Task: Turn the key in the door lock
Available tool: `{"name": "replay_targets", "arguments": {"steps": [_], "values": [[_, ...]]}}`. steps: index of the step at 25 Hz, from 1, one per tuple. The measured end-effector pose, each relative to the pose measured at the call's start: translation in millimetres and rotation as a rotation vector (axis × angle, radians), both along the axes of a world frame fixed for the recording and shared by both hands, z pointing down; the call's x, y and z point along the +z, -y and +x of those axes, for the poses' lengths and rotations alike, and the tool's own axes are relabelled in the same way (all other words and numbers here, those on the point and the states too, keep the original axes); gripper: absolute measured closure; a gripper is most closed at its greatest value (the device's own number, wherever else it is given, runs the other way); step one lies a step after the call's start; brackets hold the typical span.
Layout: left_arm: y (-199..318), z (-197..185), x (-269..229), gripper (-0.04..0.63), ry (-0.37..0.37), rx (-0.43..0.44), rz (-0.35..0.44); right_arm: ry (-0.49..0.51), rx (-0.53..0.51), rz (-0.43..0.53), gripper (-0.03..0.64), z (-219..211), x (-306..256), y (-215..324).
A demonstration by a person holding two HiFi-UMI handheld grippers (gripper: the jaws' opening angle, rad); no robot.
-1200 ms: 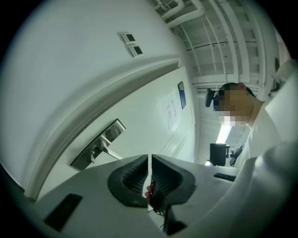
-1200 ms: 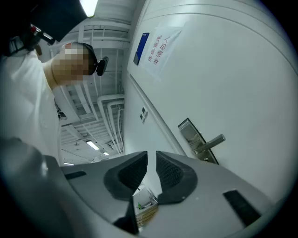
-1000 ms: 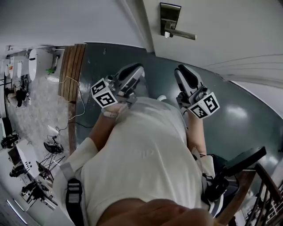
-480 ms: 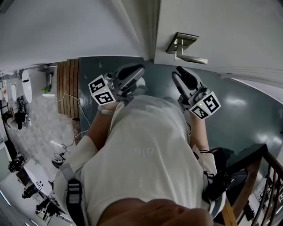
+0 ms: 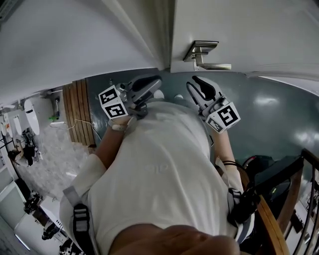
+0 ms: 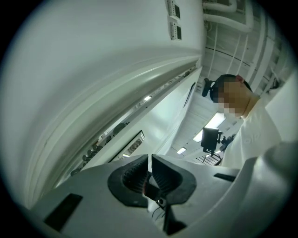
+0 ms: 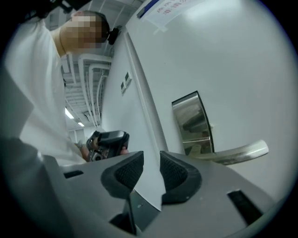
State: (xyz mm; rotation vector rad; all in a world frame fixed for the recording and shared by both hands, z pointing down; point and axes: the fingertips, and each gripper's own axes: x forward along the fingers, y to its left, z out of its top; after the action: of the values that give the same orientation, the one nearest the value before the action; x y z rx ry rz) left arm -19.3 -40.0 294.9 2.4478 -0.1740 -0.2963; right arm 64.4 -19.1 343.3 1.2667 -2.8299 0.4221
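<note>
Head view: glossy dark grey-green floor from 1 to 4 o'clock; white door from 12 to 2 o'clock; white wall from 10 to 12 o'clock; strip of wooden boards at 9 o'clock, beside pale speckled flooring with loose cables toward 8 o'clock; wooden handrail at 4 o'clock; white shirt of the person across the centre.

Lock fitting on the door at 12 o'clock: metal plate with lever handle; key not to be made out in any view.

Left gripper at 11 o'clock, facing the wall; jaws clenched to a thin slit; small dark piece low in the slit, too dim to identify.

Right gripper just below the lever handle, apart from it; jaws released, just lately opening, nothing between the pads; door edge seen through the gap.

Writing: paper notice with a blue band high on the door in the right gripper view, print too small to read; faint lettering on the shirt, unreadable; black-and-white square markers on both cubes; two small wall plates at 12 o'clock in the left gripper view, unmarked as far as visible.
</note>
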Motion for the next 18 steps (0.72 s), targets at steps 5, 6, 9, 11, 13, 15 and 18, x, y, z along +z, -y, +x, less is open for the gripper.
{"name": "replay_targets", "arguments": {"steps": [5, 6, 9, 11, 13, 15, 18], "values": [[6.8, -3.9, -2.3, 0.584, -0.007, -0.024, 0.002, -0.367, 0.108, 0.095, 0.526, 17.2, 34.0, -0.7], [6.2, -4.8, -2.1, 0.584, -0.008, -0.027, -0.003, -0.478, 0.126, 0.119, 0.526, 20.0, 41.8, -1.3], [1.0, -8.6, -0.9, 0.584, -0.019, -0.033, -0.032, -0.823, 0.125, 0.184, 0.524, 23.5, 64.2, -3.4], [2.1, -11.1, 4.0, 0.584, -0.037, -0.040, -0.061, -0.962, 0.119, 0.232, 0.522, 24.2, 77.6, -0.6], [5.8, -14.3, 9.4, 0.584, -0.055, -0.054, -0.082, -1.022, 0.139, 0.263, 0.518, 27.4, 87.7, 5.9], [5.0, -17.6, 11.4, 0.584, -0.062, -0.063, -0.091, -1.058, 0.179, 0.270, 0.517, 33.8, 93.1, 11.7], [1.0, -21.0, 13.8, 0.584, -0.077, -0.071, -0.103, -1.109, 0.192, 0.264, 0.512, 40.3, 106.7, 18.0]]}}
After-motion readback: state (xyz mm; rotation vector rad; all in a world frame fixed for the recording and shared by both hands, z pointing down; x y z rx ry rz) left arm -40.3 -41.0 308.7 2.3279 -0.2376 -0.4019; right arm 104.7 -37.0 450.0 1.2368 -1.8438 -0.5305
